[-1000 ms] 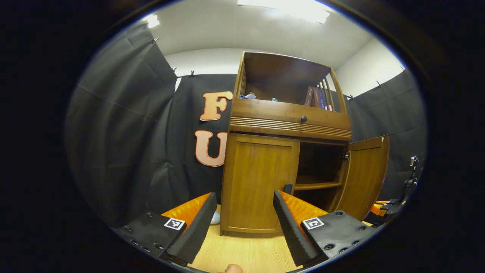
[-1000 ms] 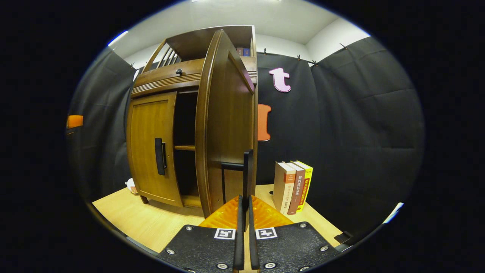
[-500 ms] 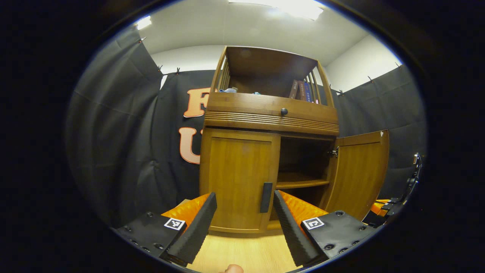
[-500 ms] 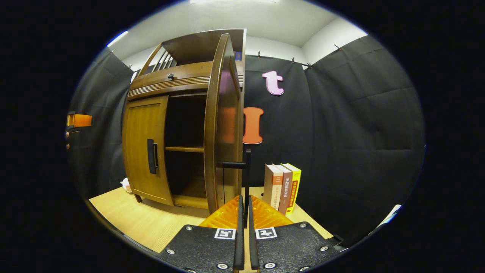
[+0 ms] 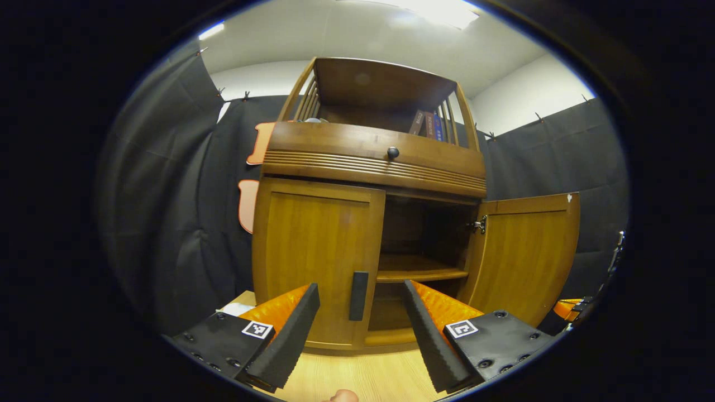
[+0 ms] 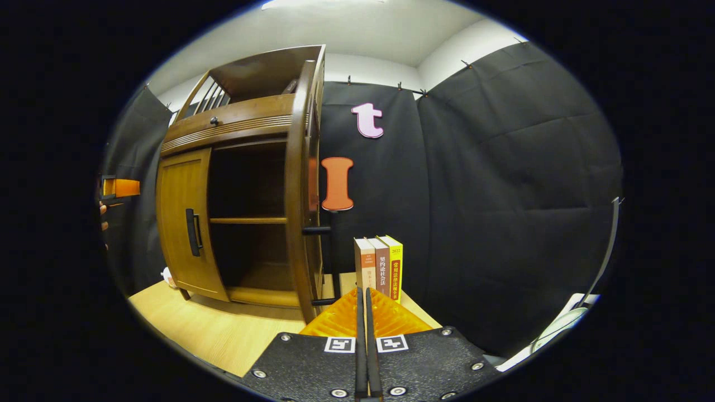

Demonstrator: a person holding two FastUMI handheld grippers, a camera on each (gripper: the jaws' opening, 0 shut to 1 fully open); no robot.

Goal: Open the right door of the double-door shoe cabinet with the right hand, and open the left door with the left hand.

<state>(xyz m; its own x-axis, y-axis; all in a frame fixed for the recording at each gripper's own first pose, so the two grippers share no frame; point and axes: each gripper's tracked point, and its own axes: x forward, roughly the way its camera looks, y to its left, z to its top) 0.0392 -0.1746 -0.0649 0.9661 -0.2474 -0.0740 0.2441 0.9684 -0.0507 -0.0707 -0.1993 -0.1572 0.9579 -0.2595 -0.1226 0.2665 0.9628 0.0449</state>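
The right gripper [image 6: 366,301] is showing its fingers pressed together with nothing visibly between them; whether they are touching the right door's handle [image 6: 325,245] is hard to tell. The right door [image 5: 525,254] is standing wide open, exposing a dark interior and a wooden shelf [image 5: 420,269]. The left gripper [image 5: 362,304] is hovering with fingers spread before the left door [image 5: 315,251], still closed, framing its dark bar handle [image 5: 358,296]. The shoe cabinet [image 5: 368,162], glossy brown wood, is standing on a pale wood-grain floor [image 6: 218,329]. Three upright books [image 6: 380,268] are standing by the black cloth wall.

Shoe cabinet [image 5: 318,234] glossy brown wood; floor [image 6: 223,329] pale matt wood-grain; booth wall [image 6: 503,195] matt cloth.
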